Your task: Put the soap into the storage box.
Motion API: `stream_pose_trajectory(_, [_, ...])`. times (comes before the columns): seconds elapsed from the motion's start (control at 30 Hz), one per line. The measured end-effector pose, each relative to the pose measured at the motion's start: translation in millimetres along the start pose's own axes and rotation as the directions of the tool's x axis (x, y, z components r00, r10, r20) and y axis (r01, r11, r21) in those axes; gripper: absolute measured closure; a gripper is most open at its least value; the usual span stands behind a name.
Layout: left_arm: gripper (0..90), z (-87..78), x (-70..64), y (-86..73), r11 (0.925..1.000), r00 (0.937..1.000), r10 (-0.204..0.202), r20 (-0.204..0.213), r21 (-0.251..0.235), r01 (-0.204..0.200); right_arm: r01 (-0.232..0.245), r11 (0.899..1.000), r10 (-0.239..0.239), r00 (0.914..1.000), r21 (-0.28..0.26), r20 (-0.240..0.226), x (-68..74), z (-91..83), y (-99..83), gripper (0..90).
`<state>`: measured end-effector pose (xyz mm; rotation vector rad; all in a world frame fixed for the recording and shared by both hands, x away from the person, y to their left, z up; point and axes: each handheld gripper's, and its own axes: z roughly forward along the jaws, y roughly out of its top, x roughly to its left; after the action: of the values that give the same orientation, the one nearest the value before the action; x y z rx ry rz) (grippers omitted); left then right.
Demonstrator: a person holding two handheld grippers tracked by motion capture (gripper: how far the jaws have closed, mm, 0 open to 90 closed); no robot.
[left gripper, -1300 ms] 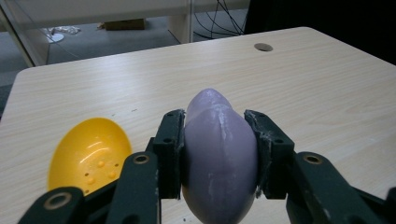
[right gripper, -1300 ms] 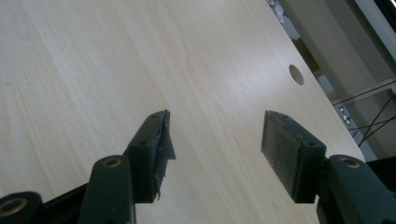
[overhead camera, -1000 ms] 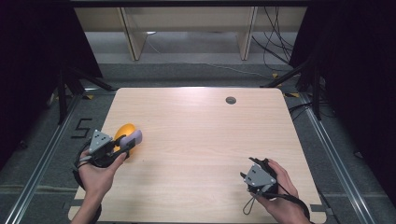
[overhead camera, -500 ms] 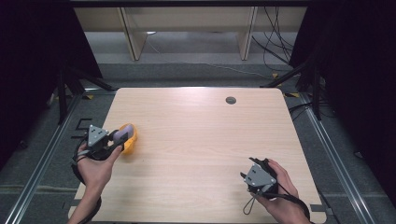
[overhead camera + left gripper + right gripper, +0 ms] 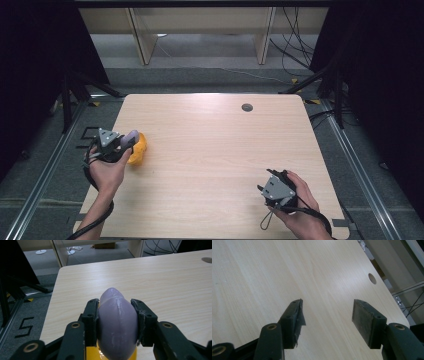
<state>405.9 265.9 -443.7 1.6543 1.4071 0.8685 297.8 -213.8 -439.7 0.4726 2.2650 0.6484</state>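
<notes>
Left tongs clamp the smooth purple rounded toy over its yellow part, ready for carrying; right tongs rest open.

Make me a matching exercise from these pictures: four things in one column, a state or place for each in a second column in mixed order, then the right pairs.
Things:
1. left gripper
2. right gripper
3. purple object
4. round hole

States or places:
A. in the table top near its far edge
B. open, nothing between its jaws
C. clamped between two black jaws, above something yellow
D. shut on an object at the table's left side

Pairs: 1-D, 2-B, 3-C, 4-A
</notes>
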Motion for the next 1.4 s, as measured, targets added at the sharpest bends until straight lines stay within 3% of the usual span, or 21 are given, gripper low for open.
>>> stream_pose_trajectory(0.03, [58.8, 2.1, 0.0, -0.1, 1.0, 1.0, -0.002, -0.001, 0.003, 0.002, -0.016, 1.0, 0.016, 0.9999, 0.005, 0.001, 0.9, -0.3, -0.1, 42.7])
stream_pose_trajectory(0.13, [58.7, 7.6, -0.9, -1.0, 0.9999, 1.0, -0.003, -0.005, 0.012, 0.003, 0.006, 1.0, -0.006, 1.0, -0.002, -0.005, 0.3, 0.6, 0.5, 42.6])
stream_pose_trajectory(0.47, [58.7, 19.8, -2.7, -6.6, 0.9991, 0.9995, 0.01, -0.029, 0.04, -0.009, -0.013, 1.0, 0.013, 0.9999, 0.006, -0.007, 1.1, -0.2, -0.2, 42.6])
stream_pose_trajectory(0.77, [58.6, 28.1, -0.7, -12.3, 0.9982, 0.9992, -0.009, -0.039, 0.059, 0.011, 0.001, 1.0, -0.001, 0.9999, 0.004, -0.014, 1.0, 0.8, 0.1, 42.4])
stream_pose_trajectory(1.4, [57.9, 30.3, -1.1, -20.6, 0.9966, 0.9999, -0.01, -0.006, 0.082, 0.01, 0.004, 1.0, -0.003, 0.9995, 0.015, -0.031, 2.2, 1.5, -0.4, 41.7])
